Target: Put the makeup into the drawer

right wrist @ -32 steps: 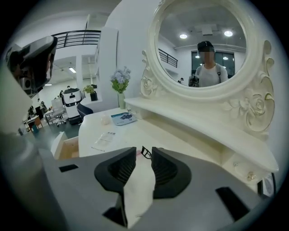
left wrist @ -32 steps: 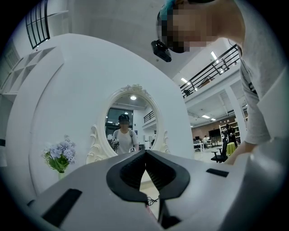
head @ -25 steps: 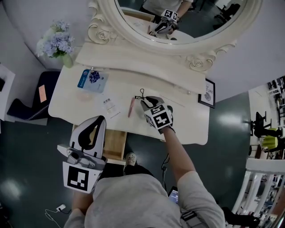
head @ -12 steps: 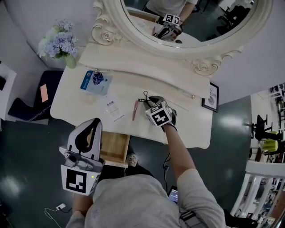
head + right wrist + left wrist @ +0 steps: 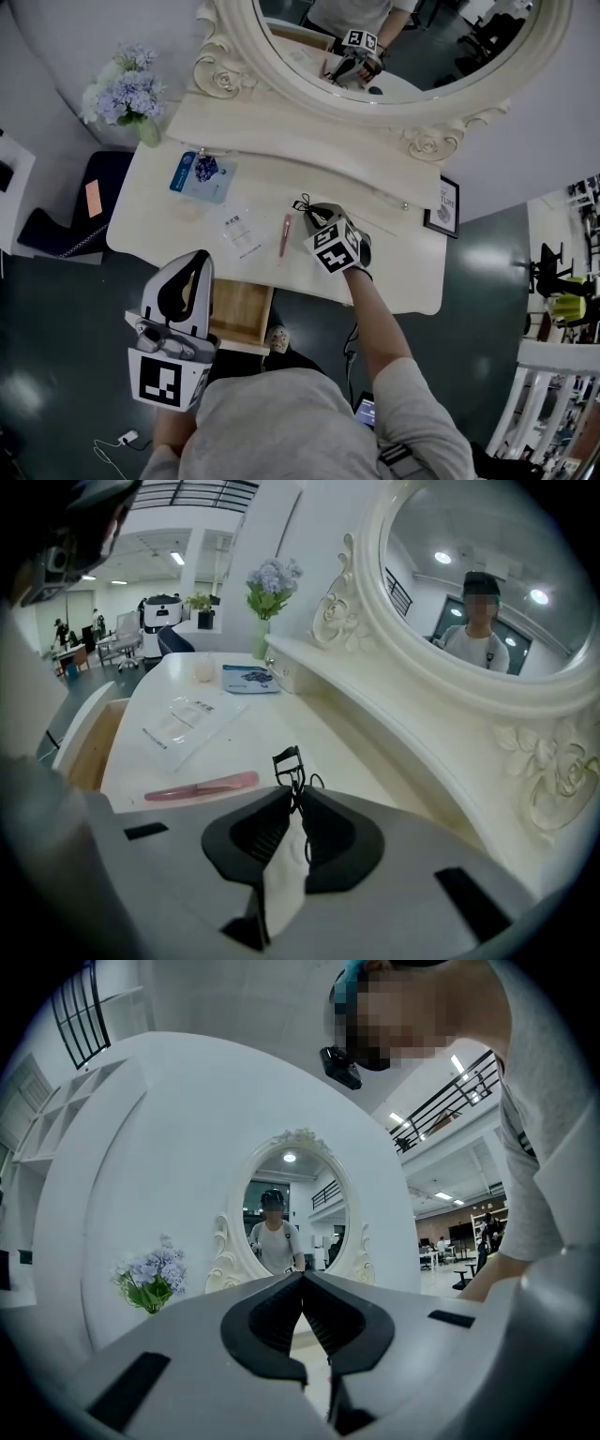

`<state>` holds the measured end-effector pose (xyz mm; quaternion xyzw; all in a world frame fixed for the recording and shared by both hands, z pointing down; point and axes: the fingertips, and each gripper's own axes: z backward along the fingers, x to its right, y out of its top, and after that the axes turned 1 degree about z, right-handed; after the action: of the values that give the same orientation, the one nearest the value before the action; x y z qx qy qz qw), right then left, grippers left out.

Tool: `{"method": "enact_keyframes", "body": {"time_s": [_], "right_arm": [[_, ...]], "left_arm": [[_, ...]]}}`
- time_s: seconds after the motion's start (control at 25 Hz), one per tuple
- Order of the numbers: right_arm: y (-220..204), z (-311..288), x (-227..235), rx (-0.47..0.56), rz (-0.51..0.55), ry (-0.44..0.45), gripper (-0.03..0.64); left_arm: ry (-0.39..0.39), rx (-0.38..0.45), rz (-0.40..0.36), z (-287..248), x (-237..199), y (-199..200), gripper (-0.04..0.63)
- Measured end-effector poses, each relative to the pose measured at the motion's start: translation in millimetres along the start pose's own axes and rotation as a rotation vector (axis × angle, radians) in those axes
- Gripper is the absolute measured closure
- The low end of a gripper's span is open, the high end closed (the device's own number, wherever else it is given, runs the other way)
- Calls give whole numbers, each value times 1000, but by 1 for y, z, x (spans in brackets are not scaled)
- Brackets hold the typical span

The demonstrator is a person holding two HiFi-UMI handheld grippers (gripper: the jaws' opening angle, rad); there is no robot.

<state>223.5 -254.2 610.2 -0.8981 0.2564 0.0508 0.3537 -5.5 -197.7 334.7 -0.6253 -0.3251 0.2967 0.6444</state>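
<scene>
On the cream dressing table (image 5: 398, 267), just below the shelf under the oval mirror (image 5: 441, 37), the right gripper (image 5: 309, 214) points down at a slant onto a black eyelash curler (image 5: 302, 203). The right gripper view shows its jaws (image 5: 296, 794) nearly together and pinching the curler (image 5: 289, 758) by its thin handle part, with the curved head sticking out past the tips and resting on the tabletop. These jaws have just been closing, and the curler is what sits between them.

Just to the left of the curler lies a slim pink stick (image 5: 284, 234), apart from the gripper. Further left is a flat clear packet (image 5: 241, 230), and beyond that a blue packet (image 5: 201, 173) near the table's back left corner. All three lie flat on the top, none touching another.

The drawer (image 5: 246, 309) stands pulled out from the table's front edge on the left. The part of its inside that shows is plain light wood; the left gripper (image 5: 200, 258) hangs above it and hides the rest. In the left gripper view those jaws (image 5: 302, 1277) are closed tip to tip with nothing between them, pointing level toward the mirror.

At the far left corner a small vase (image 5: 145, 129) holds a bunch of pale blue flowers (image 5: 122, 84). A small framed picture (image 5: 447, 202) leans at the table's right end, well away from the makeup.
</scene>
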Motion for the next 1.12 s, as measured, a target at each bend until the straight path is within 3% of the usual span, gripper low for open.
{"method": "enact_keyframes", "body": {"time_s": [0.16,0.4,0.76,1.12], "right_arm": [[4,13,5,67,-50,-28,569],[19,46,8,224,-218,-24,569],[50,114,-14,479,-396,56,569],[74,167,-54,628,-459,143,569]], "left_arm": [[1,5,-3,1,4,2,581],[24,28,3,4,6,11,581],[84,76,20,18,6,26,581],[121,95,18,42,7,31,581]]}}
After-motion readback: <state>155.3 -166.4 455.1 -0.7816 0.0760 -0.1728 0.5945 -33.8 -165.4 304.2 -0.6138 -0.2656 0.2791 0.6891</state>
